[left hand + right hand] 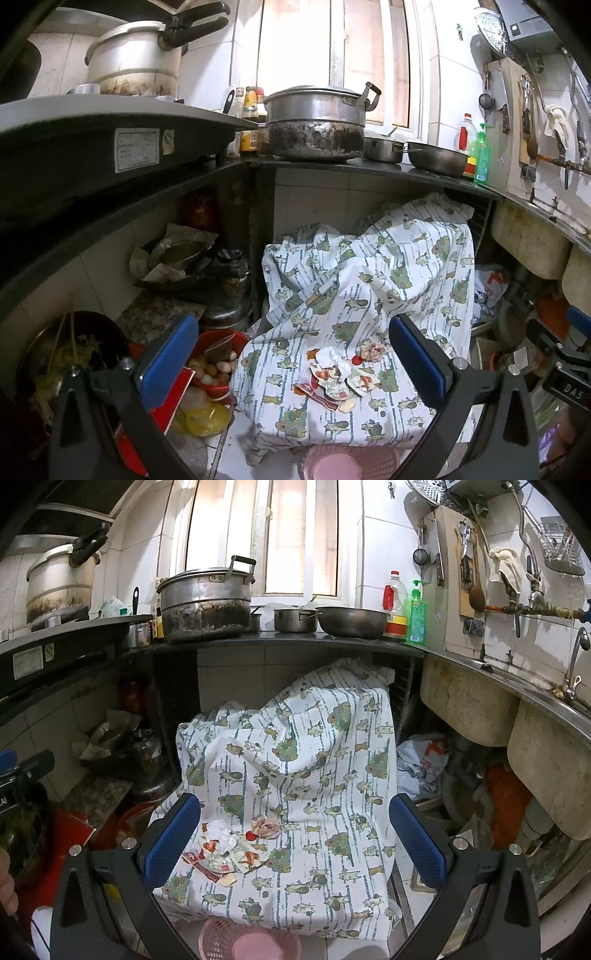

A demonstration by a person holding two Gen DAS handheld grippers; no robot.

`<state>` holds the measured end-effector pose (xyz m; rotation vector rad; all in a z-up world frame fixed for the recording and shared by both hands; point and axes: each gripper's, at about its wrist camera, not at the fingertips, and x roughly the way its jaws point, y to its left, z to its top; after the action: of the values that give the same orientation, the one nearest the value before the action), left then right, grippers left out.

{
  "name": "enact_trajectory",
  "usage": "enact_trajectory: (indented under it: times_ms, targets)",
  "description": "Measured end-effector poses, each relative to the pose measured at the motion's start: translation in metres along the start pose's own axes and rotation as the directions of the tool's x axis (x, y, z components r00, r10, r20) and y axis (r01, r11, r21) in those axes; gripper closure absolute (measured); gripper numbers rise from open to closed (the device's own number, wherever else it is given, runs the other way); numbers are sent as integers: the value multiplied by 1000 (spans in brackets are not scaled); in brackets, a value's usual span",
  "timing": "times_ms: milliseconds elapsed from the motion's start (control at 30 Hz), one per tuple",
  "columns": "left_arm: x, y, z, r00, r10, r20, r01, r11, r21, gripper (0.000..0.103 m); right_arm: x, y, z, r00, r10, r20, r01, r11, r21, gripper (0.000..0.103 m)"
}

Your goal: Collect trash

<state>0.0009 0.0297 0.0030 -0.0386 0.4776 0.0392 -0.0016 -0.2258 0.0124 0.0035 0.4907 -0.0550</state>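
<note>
A pile of torn wrappers and crumpled paper (334, 378) lies on a patterned cloth (369, 280) draped over something under the counter. A crumpled pinkish wad (372, 350) and a small red cap (356, 359) lie beside it. In the right wrist view the pile (223, 854) and wad (266, 827) sit left of centre. A pink mesh basket (347, 463) stands below the cloth's front edge, also in the right wrist view (251, 941). My left gripper (293, 360) is open, above the pile. My right gripper (295, 840) is open, right of the pile. Both are empty.
A dark counter (332, 166) carries a large pot (316, 122), pans and bottles. A red bowl of eggs (218, 363) and a yellow bag (207, 415) sit left of the cloth. Sink basins (546, 760) and pipes are at the right.
</note>
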Motion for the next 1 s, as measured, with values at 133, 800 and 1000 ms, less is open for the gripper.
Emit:
enact_trajectory:
  times_ms: [133, 800, 1000]
  targets:
    - [-2, -2, -2, 1000, -4, 2, 4, 1000, 2, 0, 0, 0, 0, 1000, 13, 2, -13, 1000, 11, 0]
    - [6, -2, -4, 993, -117, 15, 117, 993, -8, 0, 14, 4, -6, 998, 58, 34, -57, 998, -25, 4]
    - [47, -6, -11, 991, -118, -69, 120, 993, 21, 0, 51, 3, -2, 997, 63, -36, -64, 997, -35, 6]
